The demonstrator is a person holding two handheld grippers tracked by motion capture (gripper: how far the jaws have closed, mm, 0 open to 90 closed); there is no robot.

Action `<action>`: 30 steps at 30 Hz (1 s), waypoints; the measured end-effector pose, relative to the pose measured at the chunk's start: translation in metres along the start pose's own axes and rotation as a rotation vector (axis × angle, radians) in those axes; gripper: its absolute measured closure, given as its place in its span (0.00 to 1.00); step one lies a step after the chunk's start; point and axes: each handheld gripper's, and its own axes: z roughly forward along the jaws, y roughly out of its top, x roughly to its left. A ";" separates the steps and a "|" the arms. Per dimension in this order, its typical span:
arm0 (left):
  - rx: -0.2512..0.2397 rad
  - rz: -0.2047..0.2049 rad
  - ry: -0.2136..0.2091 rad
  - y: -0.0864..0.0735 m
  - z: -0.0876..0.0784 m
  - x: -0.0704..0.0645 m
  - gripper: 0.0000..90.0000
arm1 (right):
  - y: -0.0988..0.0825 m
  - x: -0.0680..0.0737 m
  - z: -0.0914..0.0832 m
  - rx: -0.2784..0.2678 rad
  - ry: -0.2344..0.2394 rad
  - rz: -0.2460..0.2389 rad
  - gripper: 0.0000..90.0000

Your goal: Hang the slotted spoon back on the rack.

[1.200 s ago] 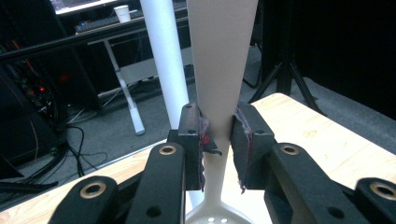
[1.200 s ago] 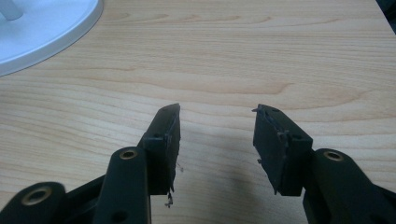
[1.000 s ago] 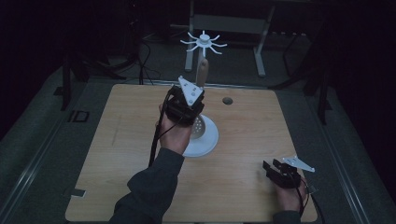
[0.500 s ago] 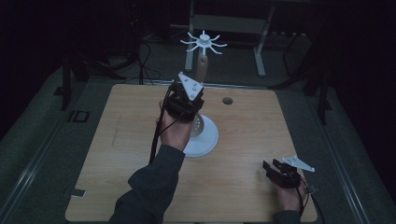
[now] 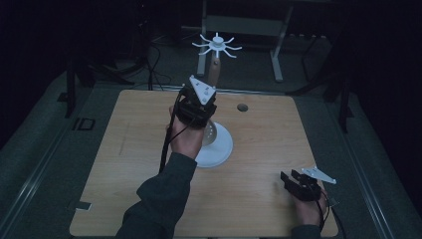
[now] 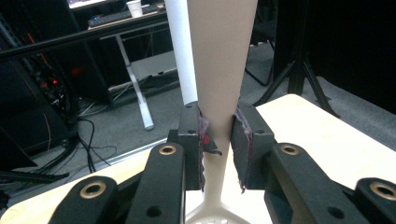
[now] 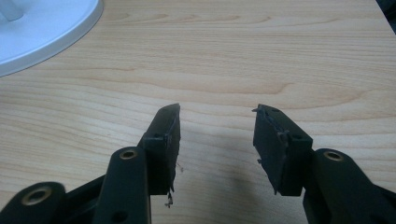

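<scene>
High view: left claw (image 5: pixel 197 107) is raised over the white stand (image 5: pixel 215 149) mid-counter (image 5: pixel 129 149); right claw (image 5: pixel 298 185) rests low near the front right corner. Left gripper view: pads clamped on a beige spatula (image 6: pixel 219 84) handle, upright beside the pole (image 6: pixel 182 51). Right gripper view: jaws wide apart, empty, bare wood ahead.

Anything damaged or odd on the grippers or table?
Yes: the pads on the left gripper fingers look frayed, with torn strips hanging beside the beige slotted utensil handle they clamp. The right gripper fingers show ragged pad edges too. The white stand sits upright on the table.
</scene>
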 end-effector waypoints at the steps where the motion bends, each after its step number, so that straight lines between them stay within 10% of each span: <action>1: 0.002 0.001 0.001 0.001 0.001 0.000 0.83 | 0.000 0.000 0.000 0.000 0.000 0.000 0.57; 30: 0.019 -0.002 0.011 0.007 0.012 0.001 0.83 | 0.000 0.000 0.000 -0.001 0.001 0.001 0.57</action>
